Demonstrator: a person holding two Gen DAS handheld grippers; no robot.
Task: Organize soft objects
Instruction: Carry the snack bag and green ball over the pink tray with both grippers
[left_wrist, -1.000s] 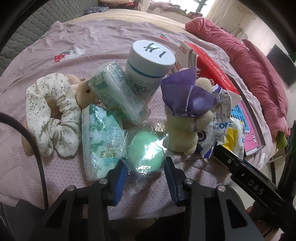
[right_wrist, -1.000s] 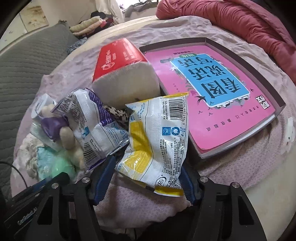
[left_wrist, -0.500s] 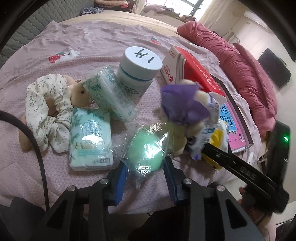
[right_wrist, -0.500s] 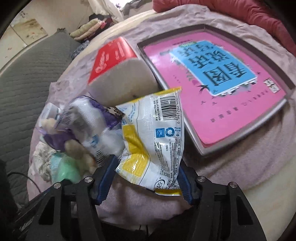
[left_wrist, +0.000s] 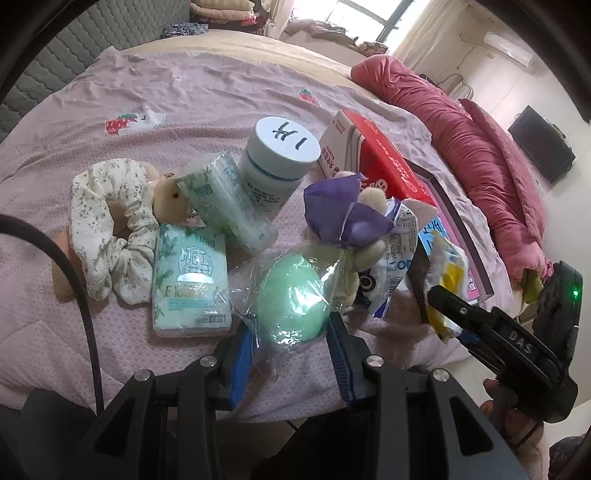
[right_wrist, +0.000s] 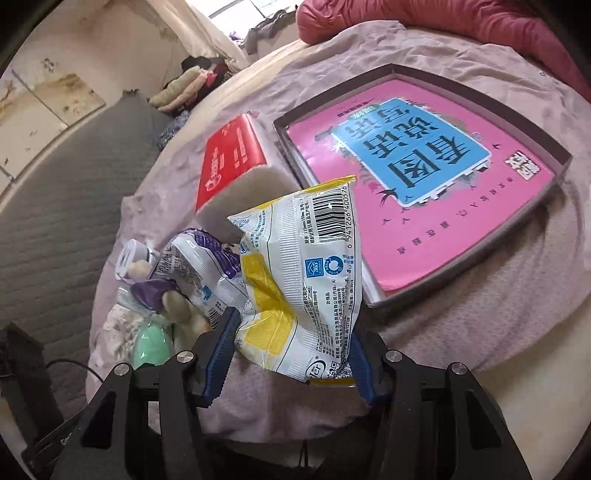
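My left gripper (left_wrist: 291, 350) is shut on a green sponge in clear wrap (left_wrist: 290, 299) and holds it just above the bedsheet. My right gripper (right_wrist: 291, 362) is shut on a yellow-and-white snack packet (right_wrist: 295, 280), lifted off the sheet; the packet also shows in the left wrist view (left_wrist: 448, 280). Beside them lie a plush toy with a purple cloth (left_wrist: 347, 218), a purple-and-white packet (right_wrist: 207, 266), a green tissue pack (left_wrist: 188, 280), a second wrapped tissue pack (left_wrist: 225, 203) and a floral scrunchie (left_wrist: 107, 229) on a small plush bear (left_wrist: 170, 199).
A white jar with a marked lid (left_wrist: 280, 155) stands behind the pile. A red tissue box (right_wrist: 236, 166) lies next to a grey tray holding a pink book (right_wrist: 424, 184). A red duvet (left_wrist: 461, 122) lies along the far right. The bed edge is close below both grippers.
Both grippers have risen and pulled back a little with their loads. The green sponge has lifted away from the tissue pack. The snack packet has lifted off the purple-and-white packet.
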